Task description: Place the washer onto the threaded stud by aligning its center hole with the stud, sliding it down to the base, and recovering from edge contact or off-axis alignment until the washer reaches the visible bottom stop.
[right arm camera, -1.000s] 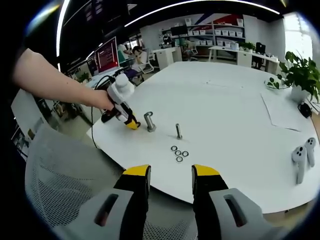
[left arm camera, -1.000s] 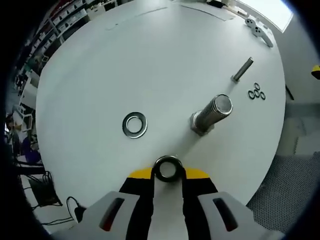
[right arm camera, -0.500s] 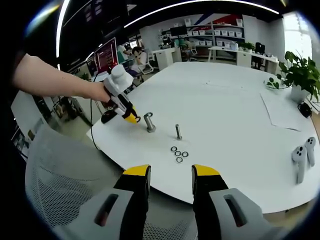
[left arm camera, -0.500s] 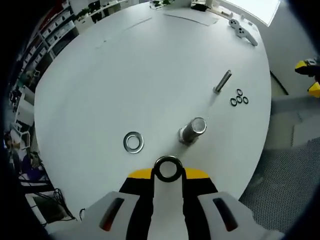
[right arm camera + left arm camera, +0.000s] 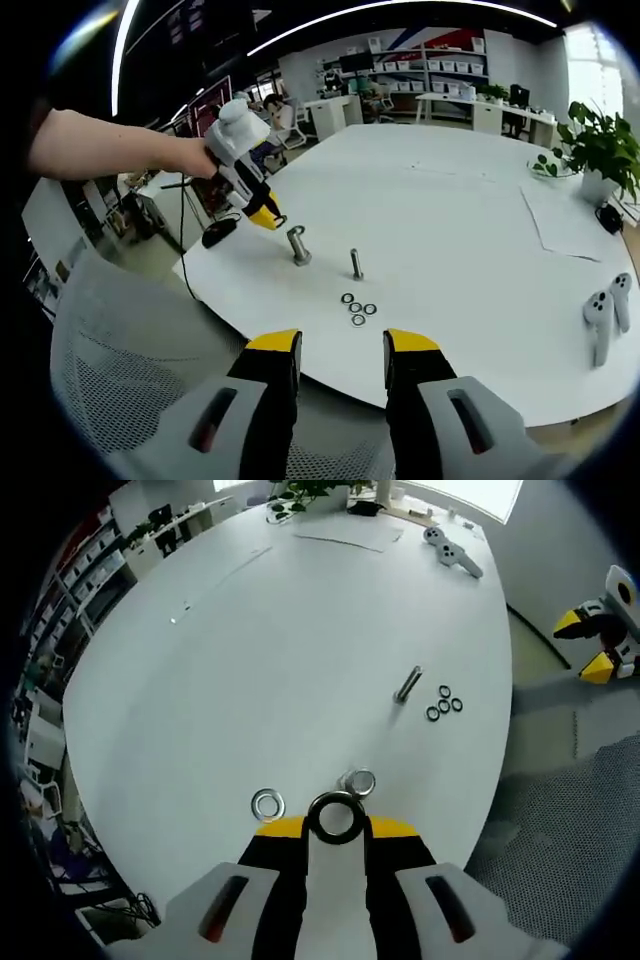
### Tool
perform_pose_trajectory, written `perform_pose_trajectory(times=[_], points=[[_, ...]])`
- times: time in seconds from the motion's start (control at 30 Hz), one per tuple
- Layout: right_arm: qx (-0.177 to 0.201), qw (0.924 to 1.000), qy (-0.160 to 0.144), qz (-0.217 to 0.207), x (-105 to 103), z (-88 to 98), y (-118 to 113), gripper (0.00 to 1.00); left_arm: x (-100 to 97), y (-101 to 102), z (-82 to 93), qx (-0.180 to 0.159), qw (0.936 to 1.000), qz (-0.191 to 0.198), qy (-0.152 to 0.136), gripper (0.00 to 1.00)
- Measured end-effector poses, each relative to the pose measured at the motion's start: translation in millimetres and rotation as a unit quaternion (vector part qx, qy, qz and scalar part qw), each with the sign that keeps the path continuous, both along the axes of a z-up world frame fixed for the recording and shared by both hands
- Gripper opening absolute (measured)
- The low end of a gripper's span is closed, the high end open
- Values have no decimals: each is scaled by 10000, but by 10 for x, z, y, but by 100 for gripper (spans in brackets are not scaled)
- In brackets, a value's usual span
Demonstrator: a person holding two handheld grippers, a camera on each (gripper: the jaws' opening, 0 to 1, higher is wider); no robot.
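My left gripper (image 5: 336,825) is shut on a steel washer (image 5: 335,817), held flat between the yellow-tipped jaws. It hovers high above the thick threaded stud (image 5: 357,782), which stands upright on the white table (image 5: 300,640) just past the washer. In the right gripper view the left gripper (image 5: 266,218) hangs up and left of the stud (image 5: 298,244). My right gripper (image 5: 341,350) is open with nothing between its jaws, off the table's near edge.
A second washer (image 5: 266,804) lies flat left of the stud. A thin bolt (image 5: 407,684) and three small rings (image 5: 443,704) lie further along. Two white controllers (image 5: 603,318) rest at the table's right side; a mesh chair (image 5: 130,370) stands below.
My left gripper has risen well above the table with the washer, so the stud and loose washer look much smaller. The right gripper has stayed still.
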State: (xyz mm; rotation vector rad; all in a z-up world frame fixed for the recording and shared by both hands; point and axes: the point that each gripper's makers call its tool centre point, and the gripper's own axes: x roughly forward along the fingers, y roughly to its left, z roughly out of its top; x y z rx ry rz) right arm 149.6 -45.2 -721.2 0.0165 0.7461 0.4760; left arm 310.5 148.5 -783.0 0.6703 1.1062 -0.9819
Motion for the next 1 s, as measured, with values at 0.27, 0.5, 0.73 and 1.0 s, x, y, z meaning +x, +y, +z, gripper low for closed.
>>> perform_pose_trajectory(times=[0.27,0.5,0.73,1.0], points=[[6,10000,-10,-7,2,4,-2,35,-63,-170,21,62,9995,-294,-22,19],[26,10000,-26,-26,7,9,-6,35,-157,-262,1,145,9988,-467,26,19],[34,10000,-36,-36,13,13,-10,35,-165,-284,-34,269,9979,-592,2,19],[48,10000,-37,-47,15,13,-12,35,-170,-267,-83,395,9970,-668,19,19]])
